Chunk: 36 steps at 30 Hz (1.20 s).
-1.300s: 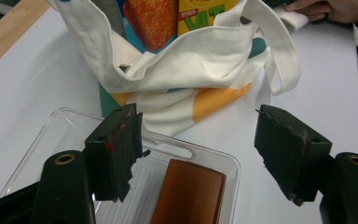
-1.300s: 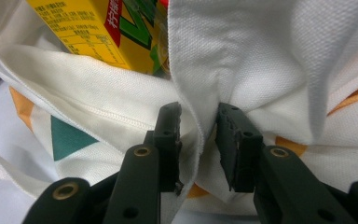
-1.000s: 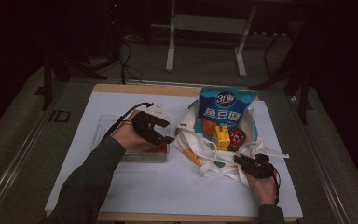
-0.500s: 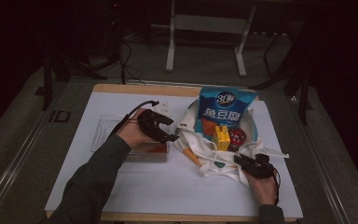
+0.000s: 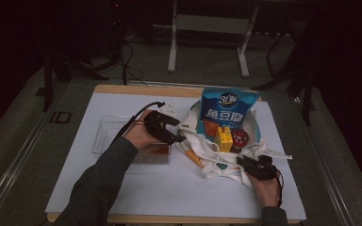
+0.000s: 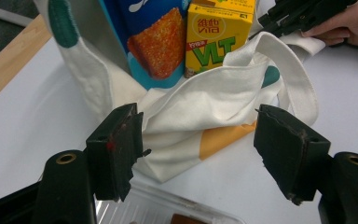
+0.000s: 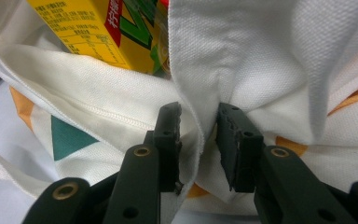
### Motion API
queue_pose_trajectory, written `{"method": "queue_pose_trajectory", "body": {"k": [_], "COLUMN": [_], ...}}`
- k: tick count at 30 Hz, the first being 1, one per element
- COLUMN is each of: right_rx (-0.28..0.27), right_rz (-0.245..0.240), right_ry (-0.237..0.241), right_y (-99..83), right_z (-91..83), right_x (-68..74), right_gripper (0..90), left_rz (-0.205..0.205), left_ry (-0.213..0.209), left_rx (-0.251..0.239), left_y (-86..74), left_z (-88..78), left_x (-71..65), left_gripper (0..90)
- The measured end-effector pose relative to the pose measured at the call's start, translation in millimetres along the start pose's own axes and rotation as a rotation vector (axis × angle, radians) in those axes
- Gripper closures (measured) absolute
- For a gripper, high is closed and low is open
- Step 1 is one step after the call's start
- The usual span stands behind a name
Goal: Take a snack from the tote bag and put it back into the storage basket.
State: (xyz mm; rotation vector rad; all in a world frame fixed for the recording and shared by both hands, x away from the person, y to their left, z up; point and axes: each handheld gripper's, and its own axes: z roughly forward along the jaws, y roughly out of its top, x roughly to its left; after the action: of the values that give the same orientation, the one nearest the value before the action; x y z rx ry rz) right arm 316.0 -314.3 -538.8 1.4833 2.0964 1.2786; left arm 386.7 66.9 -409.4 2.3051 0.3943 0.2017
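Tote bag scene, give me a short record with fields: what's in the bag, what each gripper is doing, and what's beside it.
bag: white tote bag, lying open on the table
contents: blue snack bag, yellow drink carton, red-topped can
left gripper: open, hovering above the bag's edge, nothing between its jaws
right gripper: shut on a fold of the bag's cloth
beside bag: clear plastic tray

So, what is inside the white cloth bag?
In the white cloth bag stand a blue snack packet, a yellow drink carton and a dark red round item. The cloth covers their lower parts and anything beneath.
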Motion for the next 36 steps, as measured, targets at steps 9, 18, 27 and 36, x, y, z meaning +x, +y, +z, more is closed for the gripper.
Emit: {"method": "queue_pose_trajectory", "body": {"k": [9,18,27,36], "right_rx": [0.0,0.0,0.001,0.002], "right_rz": [0.0,0.0,0.001,0.007], "right_ry": [0.001,0.001,0.002,0.005], "right_y": [0.0,0.0,0.1,0.1], "right_z": [0.0,0.0,0.0,0.0], "right_x": [-0.1,-0.2,-0.2,-0.3], "right_gripper": [69.4,69.4,69.4,69.4], "left_rz": [0.006,0.009,0.026,0.029], "left_ry": [0.012,0.036,0.036,0.033], "left_rx": [0.004,-0.008,-0.011,-0.006], "left_y": [5.9,11.6,20.5,25.1], "left_z": [9.8,17.0,22.7,29.0], "left_x": [-4.3,-6.8,-11.6,-13.2], "left_gripper": [34.9,37.9,40.0,38.7]}}
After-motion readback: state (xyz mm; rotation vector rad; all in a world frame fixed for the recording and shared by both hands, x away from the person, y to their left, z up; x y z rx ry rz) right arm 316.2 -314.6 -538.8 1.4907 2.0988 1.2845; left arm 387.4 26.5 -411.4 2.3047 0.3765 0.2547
